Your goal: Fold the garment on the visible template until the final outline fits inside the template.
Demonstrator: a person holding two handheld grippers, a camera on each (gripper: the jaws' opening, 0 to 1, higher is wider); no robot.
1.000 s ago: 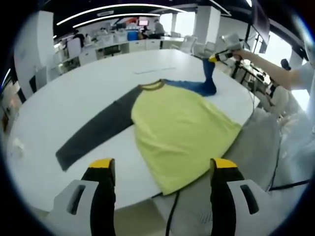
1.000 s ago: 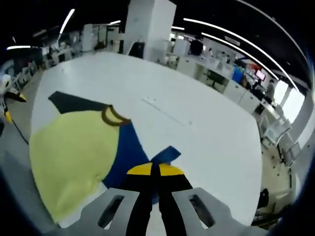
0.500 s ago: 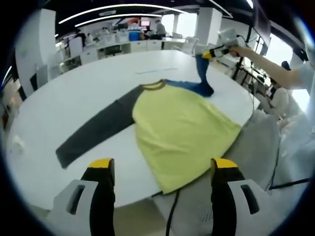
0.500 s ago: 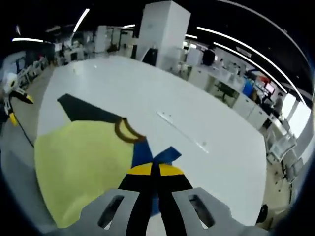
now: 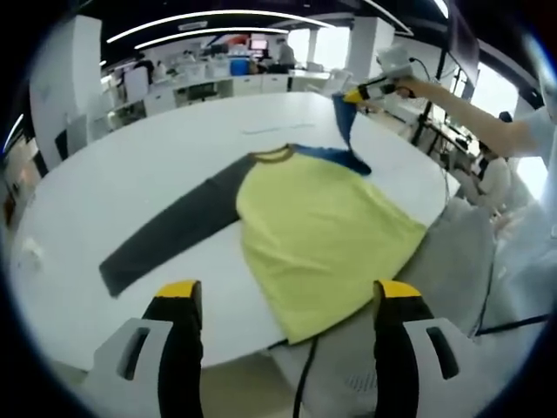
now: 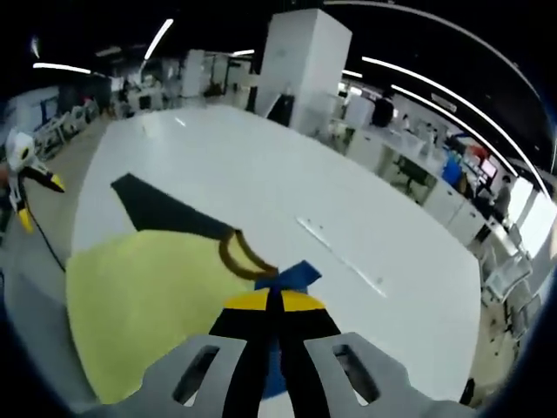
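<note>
**Carrying the blue sleeve over the yellow body**

My right gripper (image 6: 271,300) was clamped on the cuff of the blue sleeve (image 5: 347,139), holding it lifted above the shirt (image 5: 326,235), which lay flat on the white table (image 5: 130,187) with its hem near the table's edge. My left gripper (image 5: 287,300) hung off that edge, jaws apart and empty. I judged the move needed a low, steady arc toward the collar (image 6: 245,259), laying the sleeve flat across the yellow body without dragging it. The grey sleeve (image 5: 170,231) lay stretched out from the collar, not yet folded.
</note>
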